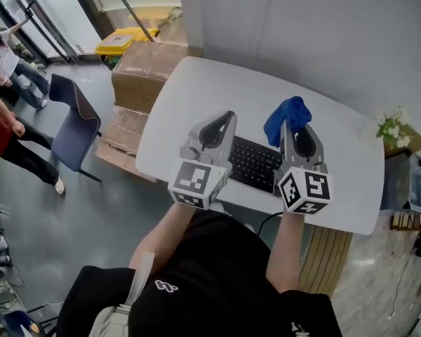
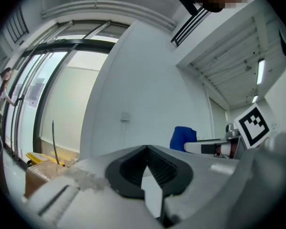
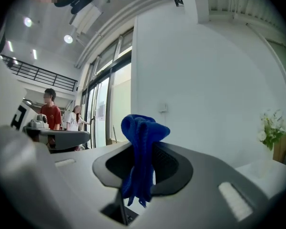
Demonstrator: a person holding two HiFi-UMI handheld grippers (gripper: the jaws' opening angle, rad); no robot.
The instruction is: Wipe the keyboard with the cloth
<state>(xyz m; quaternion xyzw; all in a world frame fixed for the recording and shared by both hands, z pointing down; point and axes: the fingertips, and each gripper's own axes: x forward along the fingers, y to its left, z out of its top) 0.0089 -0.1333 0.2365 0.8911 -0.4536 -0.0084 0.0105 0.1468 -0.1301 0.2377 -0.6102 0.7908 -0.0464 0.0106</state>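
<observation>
A black keyboard (image 1: 255, 163) lies near the front edge of the white table (image 1: 217, 90). My right gripper (image 1: 293, 130) is raised over the keyboard's right end and is shut on a blue cloth (image 1: 286, 120), which bunches up above the jaws; in the right gripper view the cloth (image 3: 140, 151) hangs pinched between them. My left gripper (image 1: 217, 123) is held up over the keyboard's left end, jaws shut with nothing between them, as the left gripper view (image 2: 146, 168) shows. Both point up toward the wall.
A small plant with white flowers (image 1: 391, 128) stands at the table's right edge. A cardboard box (image 1: 144, 72) on a pallet sits left of the table, with a blue chair (image 1: 70, 121) and people (image 1: 7, 125) further left. A cable (image 1: 266, 223) hangs off the front edge.
</observation>
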